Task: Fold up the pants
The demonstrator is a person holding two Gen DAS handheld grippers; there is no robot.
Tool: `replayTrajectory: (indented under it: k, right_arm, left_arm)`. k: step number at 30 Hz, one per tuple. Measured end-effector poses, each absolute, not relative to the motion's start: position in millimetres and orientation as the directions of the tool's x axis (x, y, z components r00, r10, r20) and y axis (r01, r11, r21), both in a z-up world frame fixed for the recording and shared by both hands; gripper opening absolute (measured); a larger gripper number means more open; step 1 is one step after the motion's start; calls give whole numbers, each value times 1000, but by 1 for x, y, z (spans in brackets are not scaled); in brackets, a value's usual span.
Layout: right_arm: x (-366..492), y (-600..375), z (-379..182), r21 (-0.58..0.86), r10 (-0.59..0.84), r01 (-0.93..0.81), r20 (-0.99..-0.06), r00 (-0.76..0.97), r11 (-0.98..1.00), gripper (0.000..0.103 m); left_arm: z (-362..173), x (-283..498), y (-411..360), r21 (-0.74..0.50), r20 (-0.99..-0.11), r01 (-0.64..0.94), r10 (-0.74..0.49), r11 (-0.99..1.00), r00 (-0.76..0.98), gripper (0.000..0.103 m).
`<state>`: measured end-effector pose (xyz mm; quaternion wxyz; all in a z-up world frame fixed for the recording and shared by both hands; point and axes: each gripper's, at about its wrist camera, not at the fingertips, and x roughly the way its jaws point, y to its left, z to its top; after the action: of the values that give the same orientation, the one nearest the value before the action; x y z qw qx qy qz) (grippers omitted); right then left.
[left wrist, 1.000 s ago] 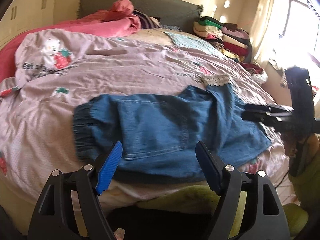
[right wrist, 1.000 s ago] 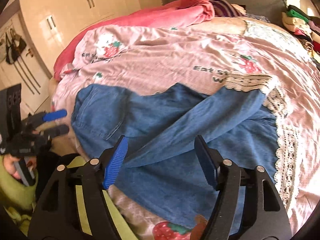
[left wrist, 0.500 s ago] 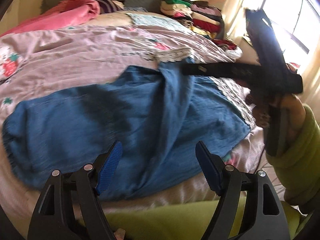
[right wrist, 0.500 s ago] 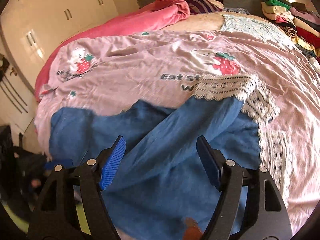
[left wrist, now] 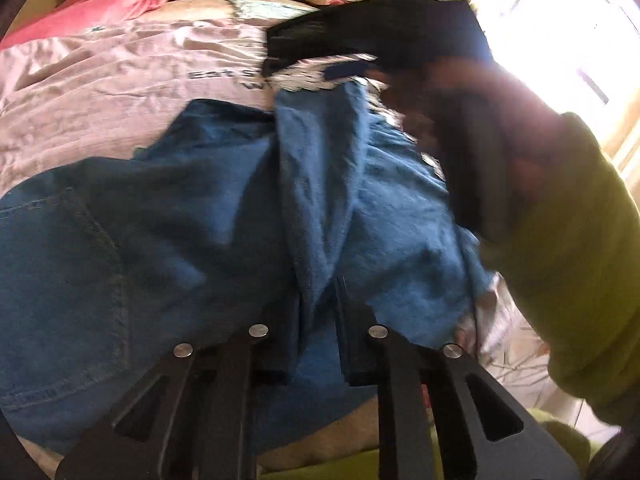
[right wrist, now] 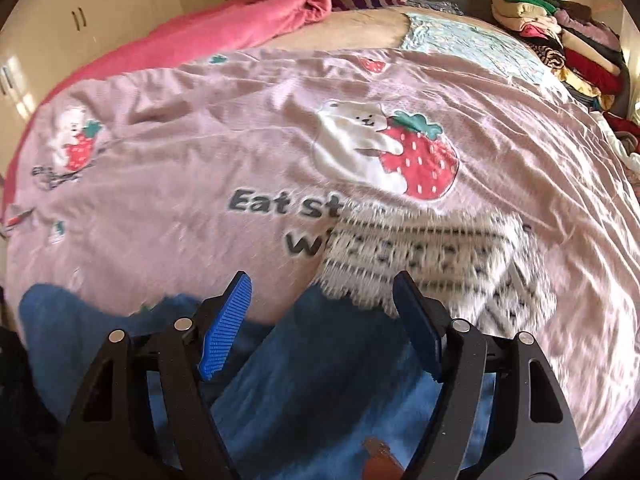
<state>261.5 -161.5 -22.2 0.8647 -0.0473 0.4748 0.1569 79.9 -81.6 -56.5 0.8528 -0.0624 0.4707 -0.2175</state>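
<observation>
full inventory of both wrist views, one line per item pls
denim pants: 1, blue, near edge of bed, a fold pinched in the left gripper
lace trim: 1, white, at far end of the pants, blurred
duvet cover: 1, pink with bear and strawberry prints, across the bed
blanket: 1, darker pink, bunched at far left
clothes stack: 1, mixed colours, far right
wardrobe: 1, cream, far left
window: 1, bright, right
sleeve: 1, yellow-green, right arm
left gripper: black, shut on pants
right gripper: black, blue pads, open, above pants

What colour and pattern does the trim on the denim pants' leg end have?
White lace trim with dark openwork rows, clearest in the right wrist view.
</observation>
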Motion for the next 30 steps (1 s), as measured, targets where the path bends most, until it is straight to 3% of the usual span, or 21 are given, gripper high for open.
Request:
replayTrajectory:
  k: [6, 8, 9, 11, 14, 22, 25, 30]
  right_arm:
    - [288, -150, -46, -24, 127, -298, -870, 476, 954, 65]
    - [293, -152, -55, -51, 94, -288, -879, 467, 956, 44]
    - [292, -155, -56, -44, 101, -286, -875, 474, 957, 40]
    - [291, -164, -51, -12, 130, -281, -866, 482, 960, 23]
    - [282, -191, -38, 107, 222, -250, -842, 492, 962, 8]
    - [238, -258, -2, 289, 344, -186, -773, 533, 939, 8]
    - [216, -282, 11, 303, 342, -163, -756, 559, 939, 8]
    - [176, -319, 21, 333, 344, -127, -750, 566, 934, 7]
  left_arm:
    - [-58, 72, -91, -290, -779, 342, -428, 894, 458, 15]
    - [-56, 73, -91, -294, -777, 343, -432, 892, 459, 15]
    - [-56, 73, -91, -296, -776, 342, -433, 892, 459, 15]
    - [-56, 73, -89, -304, -772, 342, -440, 889, 458, 15]
    - [-57, 72, -85, -331, -766, 332, -457, 883, 452, 15]
    - [-54, 75, -75, -333, -760, 311, -448, 890, 470, 16]
    - [-54, 67, -74, -292, -767, 312, -416, 904, 489, 5]
    - [-47, 60, -61, -246, -760, 305, -378, 920, 528, 3]
